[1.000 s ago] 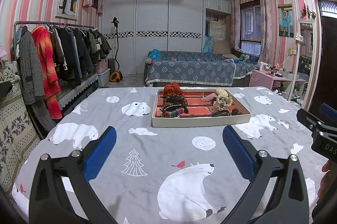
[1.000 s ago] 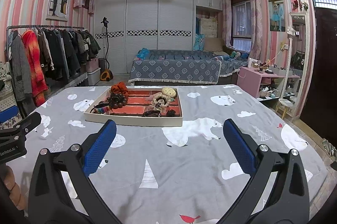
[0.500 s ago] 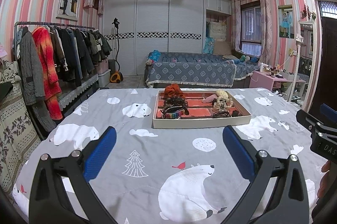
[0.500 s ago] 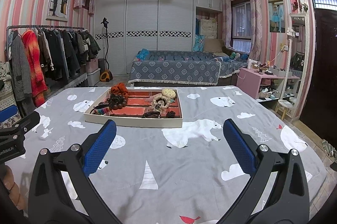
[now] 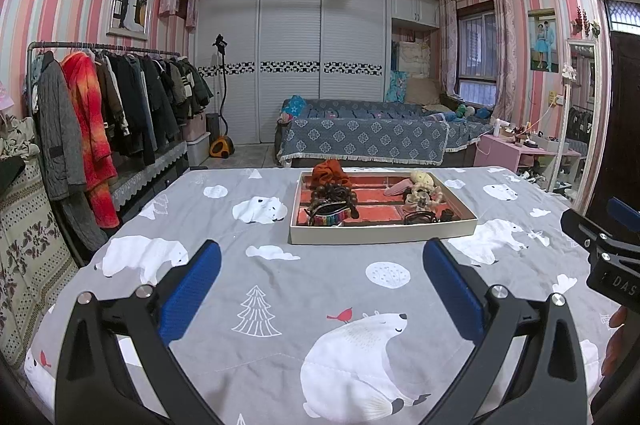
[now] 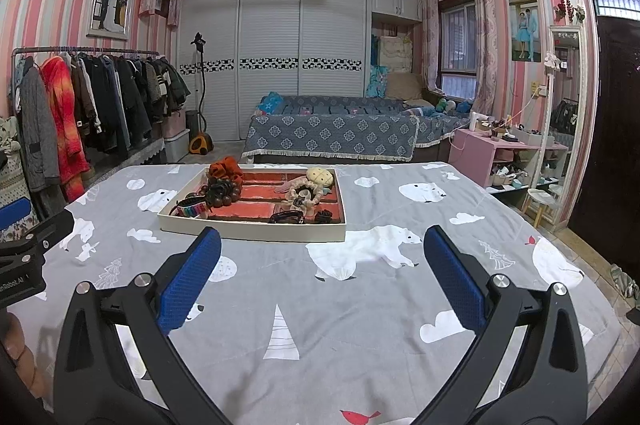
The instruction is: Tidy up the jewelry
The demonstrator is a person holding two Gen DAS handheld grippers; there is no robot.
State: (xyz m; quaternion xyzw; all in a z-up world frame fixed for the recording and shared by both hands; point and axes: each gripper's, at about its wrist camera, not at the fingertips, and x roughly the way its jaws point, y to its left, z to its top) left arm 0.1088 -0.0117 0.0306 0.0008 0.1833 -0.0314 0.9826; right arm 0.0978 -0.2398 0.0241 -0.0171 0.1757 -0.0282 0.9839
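Both tools held low over the near part of the surface (image 5: 280, 277), grey cloth with polar bears. Left tool (image 5: 320, 289) spread wide, nothing between the blue pads; right tool (image 6: 322, 279) likewise agape and empty. Task items all in the shallow white tray (image 5: 384, 231) with red compartments, toward the far middle of the surface, well apart from both tools — nothing loose seen on the cloth around it. Tray contents: orange scrunchie (image 5: 330, 172) on the far left corner, dark bead bracelets (image 5: 334, 194) heaped just nearer, striped multicolour band (image 5: 326, 219) at the near left; pale fabric hair ties with a plush face (image 6: 310, 187) right of centre, pink clip (image 5: 394, 189) beside them, small dark clips (image 6: 298, 217) near the front right wall. Scene fits either items dumped and awaiting sorting or sorting finished — cannot tell which. Handling, as judgement: all light. Scrunchie and fabric ties soft, compress under the pads, best pinched through the bulk. Bead strands hard, round, likely to roll or slip; better taken across the strand, not on one bead. Clips small and stiff, probably need a pinch across the narrow side. Heaps look tangled — risk of dragging a neighbour along.
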